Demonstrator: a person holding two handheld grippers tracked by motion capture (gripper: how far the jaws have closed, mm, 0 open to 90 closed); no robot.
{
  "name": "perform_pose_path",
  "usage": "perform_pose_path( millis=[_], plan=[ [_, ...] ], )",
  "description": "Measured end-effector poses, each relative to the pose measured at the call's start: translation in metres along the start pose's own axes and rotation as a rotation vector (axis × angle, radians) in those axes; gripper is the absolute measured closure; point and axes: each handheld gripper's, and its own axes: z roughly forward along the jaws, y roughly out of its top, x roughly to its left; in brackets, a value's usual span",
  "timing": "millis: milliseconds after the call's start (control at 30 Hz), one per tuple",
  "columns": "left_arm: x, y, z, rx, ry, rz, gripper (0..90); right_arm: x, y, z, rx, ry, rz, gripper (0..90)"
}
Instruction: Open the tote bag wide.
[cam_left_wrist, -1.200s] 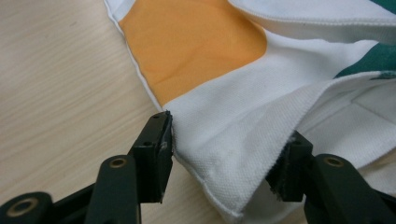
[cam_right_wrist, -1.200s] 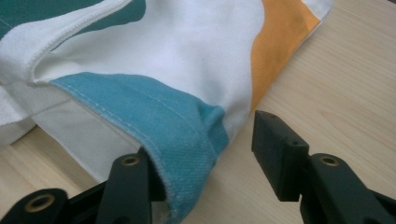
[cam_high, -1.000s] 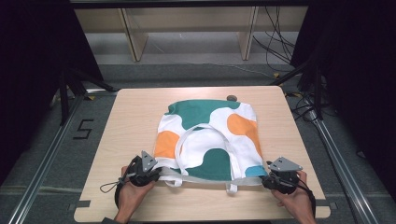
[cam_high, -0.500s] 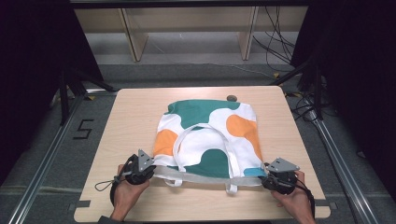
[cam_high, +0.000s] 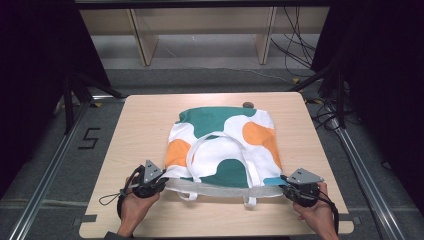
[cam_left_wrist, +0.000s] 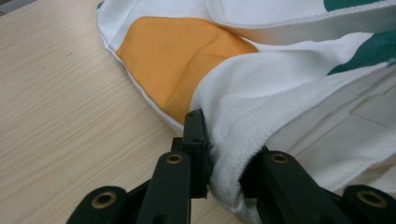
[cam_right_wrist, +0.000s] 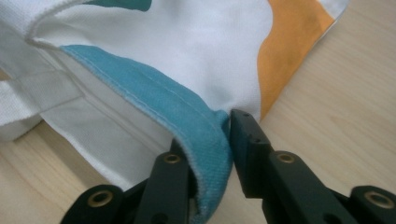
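- Left gripper (cam_high: 159, 180): clenched on the near left corner of the tote bag (cam_high: 225, 145); the left gripper view (cam_left_wrist: 223, 175) shows a fold of white cloth pinched between the two black jaws, with an orange patch just beyond; the high view gives only the grey plate, the hand and a looped cable.
- Right gripper (cam_high: 289, 186): clenched on the near right corner of the same bag; the right gripper view (cam_right_wrist: 210, 158) shows a light-blue hem band pressed between the jaws, a detail that reads from above as a small blue sliver.
- Tote bag: white with green and orange patches; lies flat at the middle of the table (cam_high: 140, 130), mouth edge towards the person, stretched between the two grippers; two white handles (cam_high: 217, 150) lie looped over its upper face.
- Hidden or unclear: the jaw tips sit under the grey plates in the high view; the far edge of the bag is cut off in both gripper views; a small dark object (cam_high: 247, 105) touches the far rim of the bag, its kind not legible.
- Surroundings: metal rails flank the table; a floor mark "5" (cam_high: 89, 138) lies to the left; cables (cam_high: 300, 50) trail at far right; pale wooden furniture legs stand beyond.
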Motion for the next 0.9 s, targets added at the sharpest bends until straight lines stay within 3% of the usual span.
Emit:
perform_pose_path(
  millis=[67, 100, 133, 167, 233, 267, 333, 367, 467, 567, 600, 667, 700, 767, 800, 900],
  plan=[
    [-0.002, 0.001, -0.004, 0.000, 0.004, -0.017, 78.7, -0.001, 0.002, -0.004, -0.026, -0.017, -0.011, 79.6],
    [-0.001, 0.001, -0.004, -0.029, 0.003, -0.006, 78.7, -0.001, 0.004, -0.006, -0.039, -0.021, 0.003, 79.9],
    [-0.004, 0.001, -0.005, -0.046, -0.003, -0.057, 78.8, -0.001, 0.005, -0.008, -0.052, -0.026, 0.006, 80.3],
    [-0.004, 0.002, -0.006, -0.063, -0.008, -0.070, 78.8, -0.002, 0.006, -0.011, -0.064, -0.031, 0.005, 80.7],
    [-0.003, 0.003, -0.007, -0.081, -0.010, -0.065, 78.8, -0.001, 0.008, -0.015, -0.080, -0.024, 0.029, 81.1],
    [-0.005, 0.004, -0.011, -0.094, -0.004, -0.084, 78.8, -0.001, 0.009, -0.017, -0.091, -0.031, 0.046, 81.3],
    [-0.003, 0.005, -0.012, -0.109, -0.016, -0.061, 78.8, -0.003, 0.012, -0.020, -0.108, -0.024, 0.036, 81.5],
    [-0.003, 0.006, -0.014, -0.114, -0.019, -0.080, 78.8, -0.003, 0.013, -0.022, -0.120, -0.033, 0.040, 81.6],
    [0.000, 0.009, -0.016, -0.125, -0.026, -0.067, 79.0, -0.005, 0.016, -0.024, -0.139, -0.035, 0.045, 81.8],
    [0.001, 0.014, -0.021, -0.146, -0.031, -0.081, 79.2, -0.006, 0.021, -0.030, -0.165, -0.032, 0.069, 82.1],
    [0.003, 0.018, -0.024, -0.156, -0.035, -0.081, 79.4, -0.009, 0.023, -0.032, -0.179, -0.036, 0.046, 82.3],
    [0.004, 0.020, -0.027, -0.157, -0.032, -0.095, 79.5, -0.010, 0.028, -0.037, -0.200, -0.036, 0.051, 82.5],
    [0.007, 0.025, -0.031, -0.180, -0.037, -0.103, 79.7, -0.010, 0.034, -0.042, -0.229, -0.050, 0.048, 82.9],
    [0.008, 0.029, -0.034, -0.190, -0.037, -0.107, 79.9, -0.009, 0.037, -0.045, -0.222, -0.046, 0.056, 83.0],
    [0.010, 0.037, -0.042, -0.220, -0.035, -0.102, 80.0, -0.014, 0.043, -0.051, -0.248, -0.059, -0.004, 83.6],
    [0.012, 0.046, -0.051, -0.250, -0.026, -0.097, 80.2, -0.016, 0.051, -0.060, -0.278, -0.071, -0.007, 84.1]
  ],
)
